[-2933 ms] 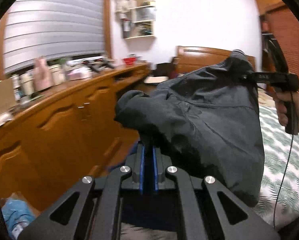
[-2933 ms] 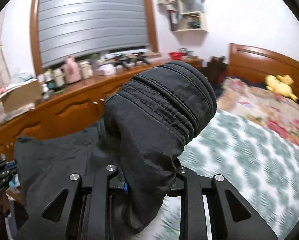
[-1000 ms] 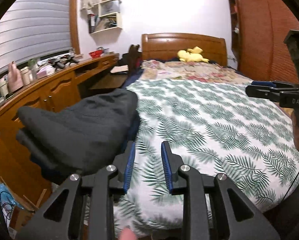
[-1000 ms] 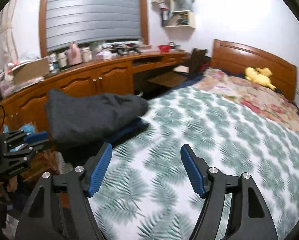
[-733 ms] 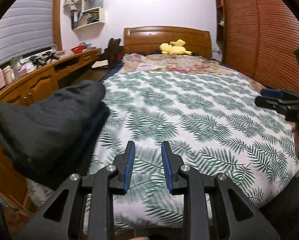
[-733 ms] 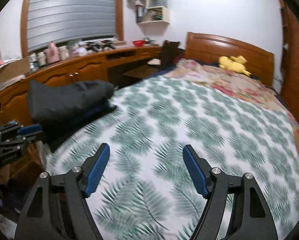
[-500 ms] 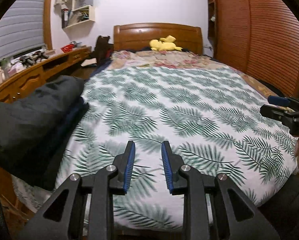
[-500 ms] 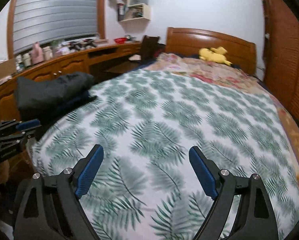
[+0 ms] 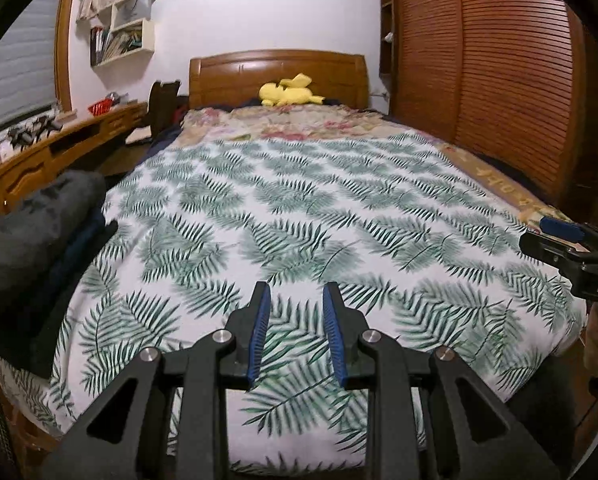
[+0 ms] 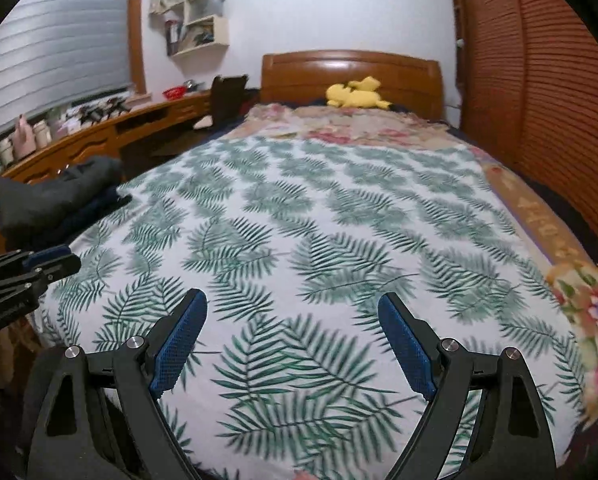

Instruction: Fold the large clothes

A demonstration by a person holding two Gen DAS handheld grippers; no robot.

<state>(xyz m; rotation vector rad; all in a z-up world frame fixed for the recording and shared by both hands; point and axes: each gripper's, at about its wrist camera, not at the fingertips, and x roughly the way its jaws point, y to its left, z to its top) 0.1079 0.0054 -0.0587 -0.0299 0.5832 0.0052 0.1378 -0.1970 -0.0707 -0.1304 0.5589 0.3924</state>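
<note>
A folded dark grey garment point(image 9: 23, 232) lies on top of darker folded clothes at the left edge of the bed; it also shows in the right wrist view point(image 10: 59, 196). My left gripper point(image 9: 295, 312) is open and empty, hovering over the leaf-print bedspread point(image 9: 299, 208) near the foot of the bed, to the right of the garment. My right gripper point(image 10: 293, 328) is wide open and empty over the same bedspread point(image 10: 319, 220). The right gripper shows at the right edge of the left wrist view point(image 9: 567, 244); the left gripper shows at the left edge of the right wrist view point(image 10: 27, 268).
A wooden headboard point(image 9: 279, 76) with a yellow plush toy point(image 9: 287, 92) and a floral quilt point(image 9: 299, 120) are at the far end. A long wooden cabinet with clutter point(image 10: 79, 136) runs along the left. A slatted wooden wardrobe point(image 9: 499, 80) stands on the right.
Both grippers let go of the dark garment, which now lies folded at the bed's left edge. Both views have swung right to face the bed. The right gripper has opened wider.
</note>
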